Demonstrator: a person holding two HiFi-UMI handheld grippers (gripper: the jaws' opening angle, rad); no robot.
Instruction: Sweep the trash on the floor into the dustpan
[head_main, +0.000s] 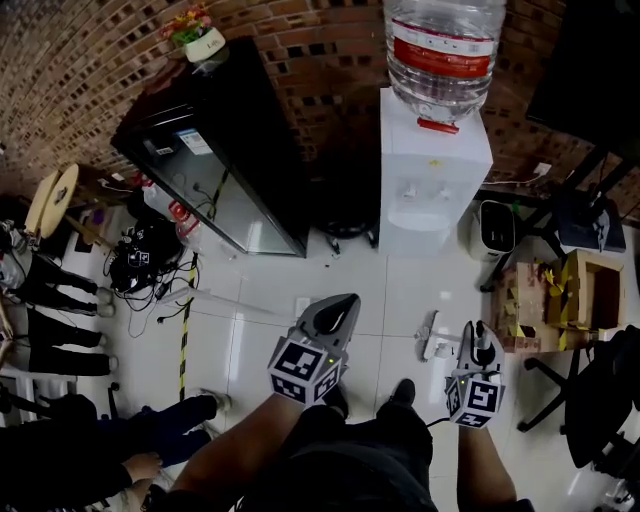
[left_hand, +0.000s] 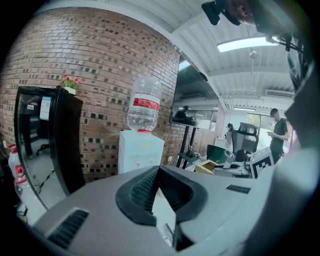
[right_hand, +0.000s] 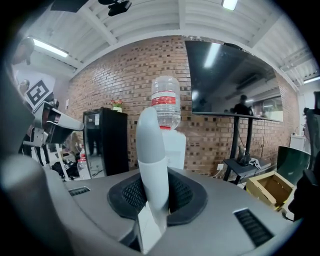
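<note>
In the head view my right gripper (head_main: 481, 335) is held low over the white tile floor, to the right of the person's shoes (head_main: 402, 392). Seen from the right gripper view, the right gripper (right_hand: 152, 200) is shut on an upright white handle (right_hand: 150, 145) that rises above the jaws. A white piece (head_main: 438, 340) shows just left of this gripper; I cannot tell whether it is a broom or a dustpan. My left gripper (head_main: 335, 308) points forward, and in the left gripper view (left_hand: 159, 170) its tips meet with nothing between them. A thin pale rod (head_main: 240, 303) runs left from it. No trash is plain.
Ahead stand a white water dispenser (head_main: 432, 170) and a black glass-door cabinet (head_main: 215, 150). Cardboard boxes (head_main: 575, 290) and a black office chair (head_main: 600, 400) are on the right. Cables (head_main: 150, 265), a yellow-black floor stripe (head_main: 184, 340) and bystanders' legs (head_main: 60, 290) are on the left.
</note>
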